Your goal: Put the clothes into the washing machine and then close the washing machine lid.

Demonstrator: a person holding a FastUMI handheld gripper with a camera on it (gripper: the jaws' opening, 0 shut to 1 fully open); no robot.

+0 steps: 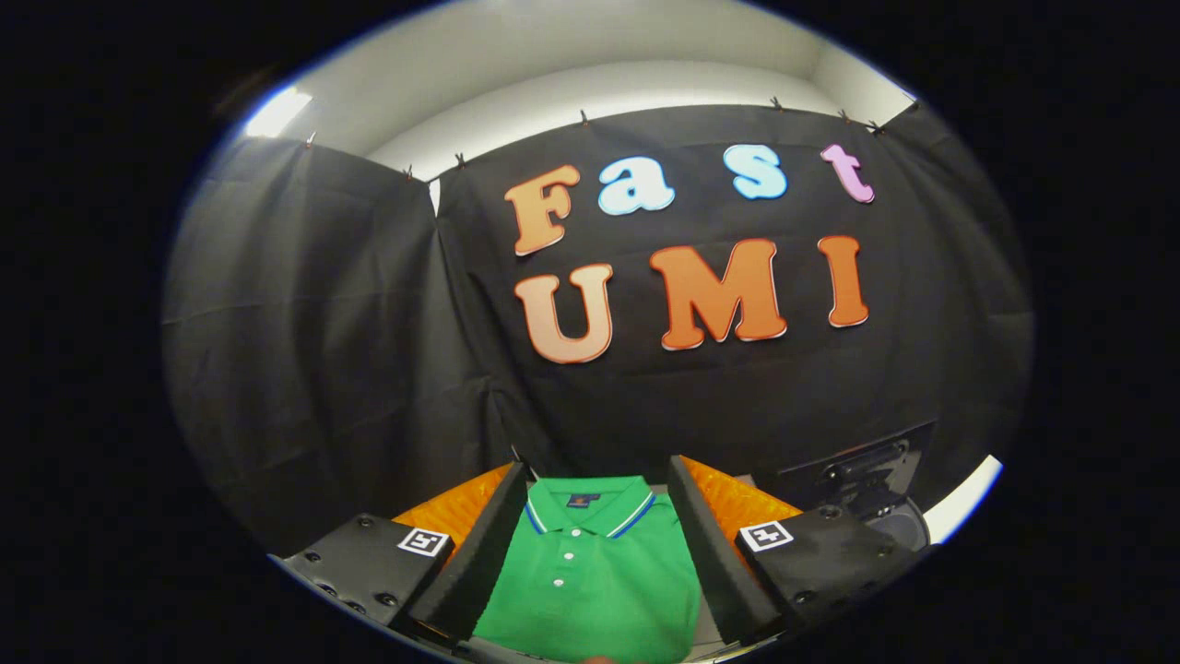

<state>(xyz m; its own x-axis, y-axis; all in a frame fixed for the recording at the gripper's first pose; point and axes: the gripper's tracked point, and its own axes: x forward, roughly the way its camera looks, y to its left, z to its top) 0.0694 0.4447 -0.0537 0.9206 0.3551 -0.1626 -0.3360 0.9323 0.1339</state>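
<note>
claw (pixel 590 553) fingers spread wide, gripping nothing | folded green polo shirt (pixel 595 581) lying between them | dark washing machine (pixel 862 498) beyond, rightward

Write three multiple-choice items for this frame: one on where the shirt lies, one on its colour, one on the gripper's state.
1. Where is the polo shirt relative to the gripper?
A. between its two fingers
B. hanging on the booth wall
C. draped over one finger

2. What colour is the shirt's body?
A. red
B. green
C. white

3. How do the fingers stand?
A. clamped on the shirt
B. closed with no gap
C. spread apart, not pressing the shirt

Answers:
1 A, the folded shirt shows in the gap between the fingers.
2 B, the fabric is green, with a striped collar.
3 C, the shirt lies flat and unpinched between the spread fingers.
</note>
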